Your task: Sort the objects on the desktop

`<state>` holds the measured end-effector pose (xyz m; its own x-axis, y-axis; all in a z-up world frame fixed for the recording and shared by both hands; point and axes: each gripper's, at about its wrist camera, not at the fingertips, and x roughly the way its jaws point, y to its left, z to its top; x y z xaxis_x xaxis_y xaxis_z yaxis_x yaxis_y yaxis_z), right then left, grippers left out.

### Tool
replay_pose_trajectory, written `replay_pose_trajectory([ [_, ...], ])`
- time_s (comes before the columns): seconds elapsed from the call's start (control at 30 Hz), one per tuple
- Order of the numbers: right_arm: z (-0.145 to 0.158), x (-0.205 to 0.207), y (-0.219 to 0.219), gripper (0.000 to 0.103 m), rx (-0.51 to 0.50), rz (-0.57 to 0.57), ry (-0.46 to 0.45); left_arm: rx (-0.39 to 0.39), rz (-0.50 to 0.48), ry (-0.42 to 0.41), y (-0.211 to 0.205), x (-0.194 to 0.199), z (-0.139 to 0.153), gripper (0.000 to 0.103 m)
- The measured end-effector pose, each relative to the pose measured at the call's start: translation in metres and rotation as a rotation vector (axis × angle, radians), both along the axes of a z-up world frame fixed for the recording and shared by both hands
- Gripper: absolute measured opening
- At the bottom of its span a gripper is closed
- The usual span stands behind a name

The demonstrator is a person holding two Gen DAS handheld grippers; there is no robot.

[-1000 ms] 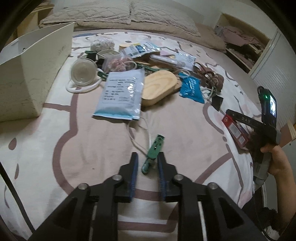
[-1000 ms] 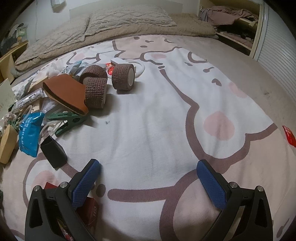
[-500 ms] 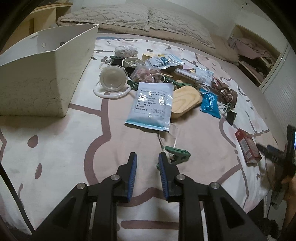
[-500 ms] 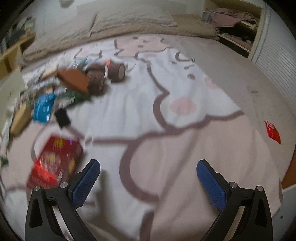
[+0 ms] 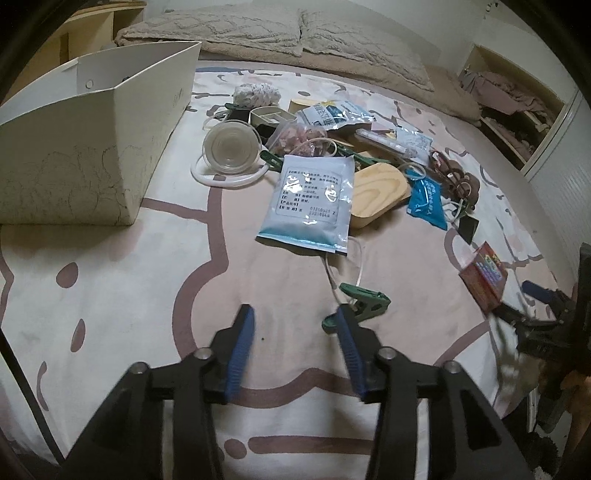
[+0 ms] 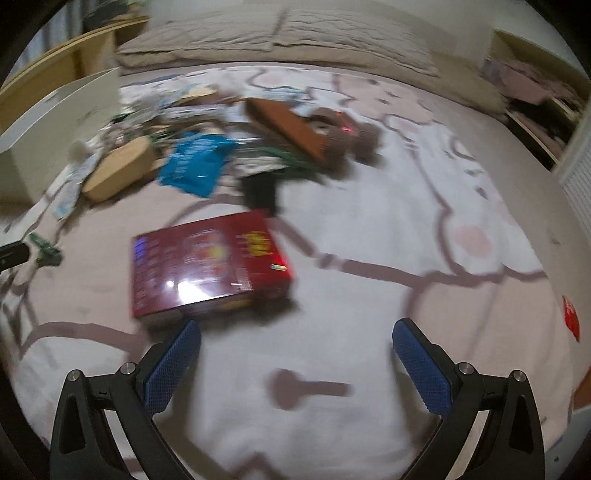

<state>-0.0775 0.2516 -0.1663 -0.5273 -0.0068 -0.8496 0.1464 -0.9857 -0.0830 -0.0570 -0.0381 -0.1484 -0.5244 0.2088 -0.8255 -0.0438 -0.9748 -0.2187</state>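
Note:
My left gripper [image 5: 293, 332] is open and empty, low over the bed sheet. A green clip [image 5: 364, 301] lies just past its right finger. A pale blue pouch [image 5: 310, 201] and a wooden tray [image 5: 376, 188] lie further ahead among a pile of small items. My right gripper [image 6: 295, 354] is open and empty. A red box [image 6: 208, 262] lies just ahead of its left finger; the box also shows in the left wrist view [image 5: 484, 275]. The right wrist view is blurred.
A white open box [image 5: 92, 147] stands at the left. A clear round lid [image 5: 231, 151], a blue packet [image 5: 426, 201] and brown rolls [image 5: 458, 181] lie in the pile. A small red wrapper [image 6: 570, 317] lies at the right edge. Pillows [image 5: 258, 29] line the back.
My left gripper has opened and the green clip it was over now lies free beside its right finger. My right gripper swung left, bringing the red box into view ahead.

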Motion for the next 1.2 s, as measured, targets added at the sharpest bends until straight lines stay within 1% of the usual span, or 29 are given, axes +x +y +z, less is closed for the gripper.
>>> replay_pose_trajectory([
  [0.1,0.005,0.01,-0.011,0.103,-0.036,0.082,0.007,0.013,0.01,0.01,-0.003,0.0,0.003,0.05],
  [0.17,0.009,0.016,-0.01,0.103,-0.048,0.104,0.018,0.036,0.011,0.018,-0.006,0.0,0.005,0.05],
  [0.23,0.014,0.017,-0.004,0.103,-0.059,0.096,0.031,0.087,0.001,0.013,-0.008,0.0,0.006,0.051],
  [0.27,0.017,0.016,0.002,0.103,-0.074,0.084,0.045,0.125,-0.01,-0.001,-0.008,-0.001,0.005,0.051],
  [0.3,0.021,0.014,0.008,0.103,-0.091,0.069,0.058,0.144,-0.02,-0.012,-0.007,-0.002,0.004,0.052],
  [0.33,0.023,0.01,0.013,0.103,-0.104,0.055,0.066,0.152,-0.03,-0.023,-0.006,-0.002,0.004,0.06],
  [0.37,0.025,0.007,0.018,0.103,-0.118,0.035,0.078,0.143,-0.045,-0.03,-0.002,-0.001,0.004,0.062],
  [0.43,0.028,-0.001,0.027,0.103,-0.11,-0.016,0.099,0.101,-0.066,-0.03,0.005,0.0,0.003,0.064],
  [0.47,0.028,-0.005,0.031,0.103,-0.091,-0.045,0.11,0.055,-0.079,-0.032,0.01,0.001,0.002,0.064],
  [0.53,0.027,-0.013,0.038,0.103,-0.052,-0.093,0.124,-0.004,-0.088,-0.039,0.015,0.001,-0.001,0.064],
  [0.6,0.024,-0.022,0.046,0.103,0.001,-0.141,0.119,-0.031,-0.093,-0.054,0.016,0.001,-0.006,0.064],
  [0.7,0.015,-0.032,0.055,0.103,0.047,-0.178,0.099,-0.045,-0.09,-0.071,0.014,0.001,-0.012,0.064],
  [0.83,0.002,-0.036,0.062,0.103,0.061,-0.21,0.07,-0.045,-0.078,-0.07,0.01,0.001,-0.013,0.064],
  [0.93,-0.002,-0.036,0.057,0.103,0.042,-0.192,0.058,-0.055,-0.051,-0.062,0.006,-0.002,-0.014,0.064],
  [1.03,-0.002,-0.032,0.045,0.103,0.014,-0.139,0.043,-0.051,-0.027,-0.051,0.002,-0.003,-0.015,0.064],
  [1.13,0.001,-0.025,0.039,0.103,0.042,-0.138,0.057,-0.065,-0.02,-0.042,0.002,-0.003,-0.014,0.064],
  [1.17,0.005,-0.021,0.039,0.103,0.042,-0.154,0.075,-0.07,-0.017,-0.039,0.003,-0.003,-0.013,0.064],
  [1.2,0.009,-0.018,0.041,0.103,0.021,-0.165,0.095,-0.071,-0.015,-0.038,0.003,-0.002,-0.013,0.064],
])
